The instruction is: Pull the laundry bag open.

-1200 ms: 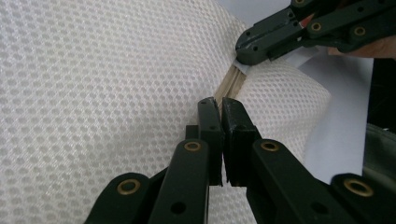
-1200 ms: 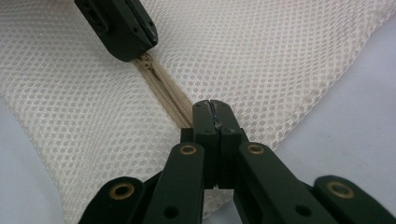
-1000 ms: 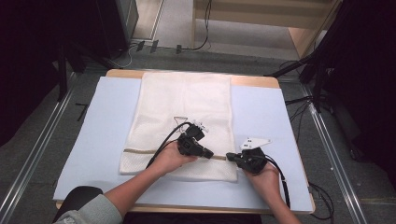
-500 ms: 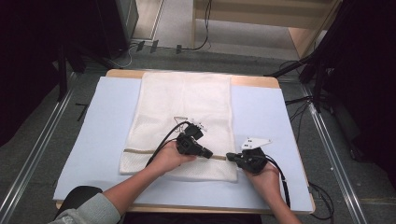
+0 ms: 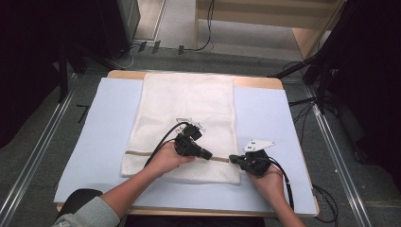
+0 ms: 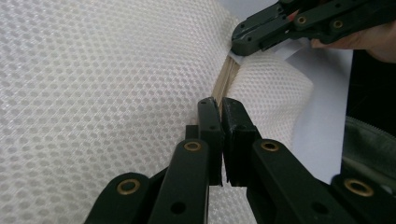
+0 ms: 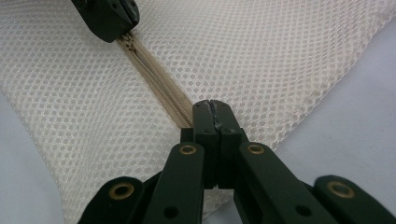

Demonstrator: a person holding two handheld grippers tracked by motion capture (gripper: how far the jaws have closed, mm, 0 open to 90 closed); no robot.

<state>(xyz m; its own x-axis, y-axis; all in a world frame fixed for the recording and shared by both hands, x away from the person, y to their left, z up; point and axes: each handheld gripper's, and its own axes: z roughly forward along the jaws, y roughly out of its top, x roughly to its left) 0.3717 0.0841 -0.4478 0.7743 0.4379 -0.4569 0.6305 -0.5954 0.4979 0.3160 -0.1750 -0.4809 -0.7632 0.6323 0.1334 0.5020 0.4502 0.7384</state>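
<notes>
A white mesh bag (image 5: 189,109) lies flat on a pale blue mat (image 5: 101,127). A tan zipper (image 5: 142,153) runs across the bag near its front edge. My left gripper (image 5: 209,155) is shut on the zipper (image 6: 226,77), its tips (image 6: 219,105) pinching the tan tape. My right gripper (image 5: 232,159) is shut on the zipper's end (image 7: 159,84) at the bag's right edge, jaws pressed together (image 7: 211,106). The two grippers face each other a short way apart along the zipper. Whether a slider is held is hidden by the jaws.
The mat covers a wooden table (image 5: 257,82) whose far edge shows beyond it. Cables (image 5: 203,45) run over the grey floor behind. Metal rails (image 5: 331,142) flank the table on both sides. Bare mat lies left and right of the bag.
</notes>
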